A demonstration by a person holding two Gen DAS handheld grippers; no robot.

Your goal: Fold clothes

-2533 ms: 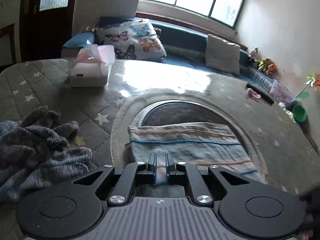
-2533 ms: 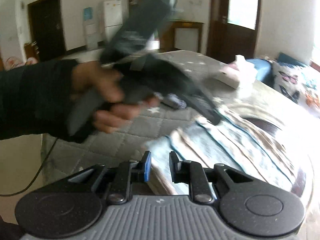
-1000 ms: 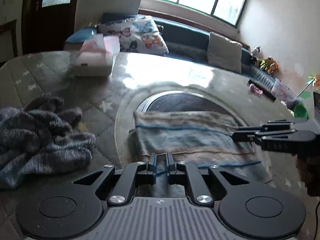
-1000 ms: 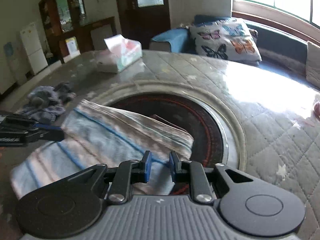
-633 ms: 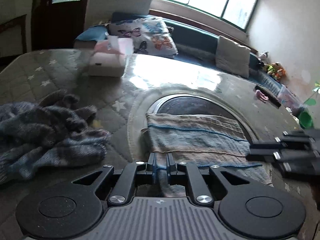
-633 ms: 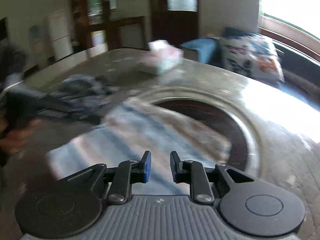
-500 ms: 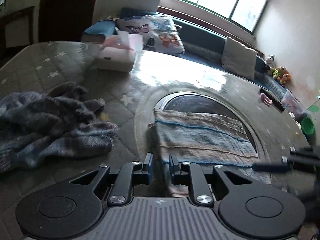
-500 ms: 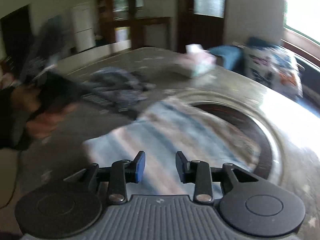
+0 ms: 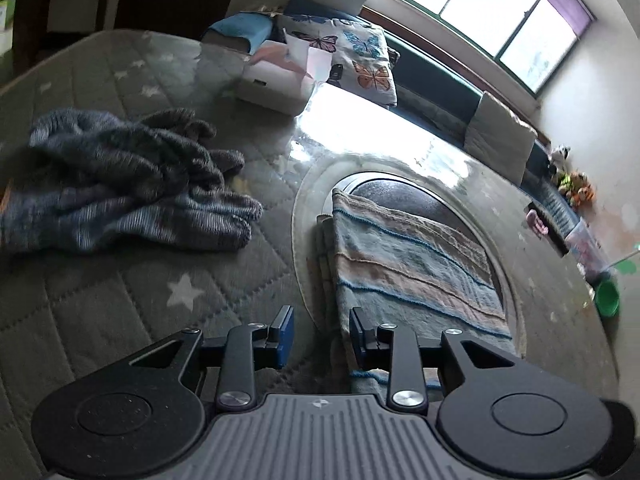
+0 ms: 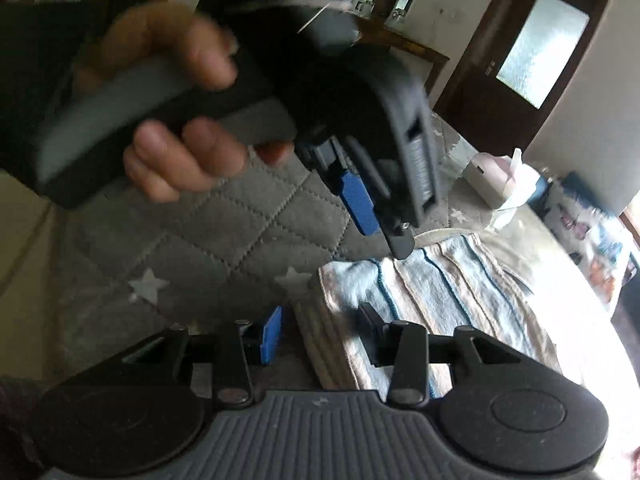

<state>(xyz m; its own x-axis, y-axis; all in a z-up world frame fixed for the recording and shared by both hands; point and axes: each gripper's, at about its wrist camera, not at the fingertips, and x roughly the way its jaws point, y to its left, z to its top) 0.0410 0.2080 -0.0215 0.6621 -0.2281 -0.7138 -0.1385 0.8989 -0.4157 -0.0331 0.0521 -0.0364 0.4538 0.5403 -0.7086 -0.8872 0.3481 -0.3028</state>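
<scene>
Lying beside folded towel [image 9: 404, 256]: knit pile [image 9: 120, 196], tissue box [image 9: 280, 76].

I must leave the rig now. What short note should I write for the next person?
Left gripper: open, empty, at the folded striped towel's near corner.
Right gripper: open, empty, at the same towel's edge.
Done, as it looks: the towel lies folded on the table.
Left: the grey knit garment lies crumpled on the left, untouched. Fold it next.

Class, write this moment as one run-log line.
left gripper: open, empty | right gripper: open, empty | striped towel: folded, on table | grey knit garment: crumpled, unfolded
</scene>
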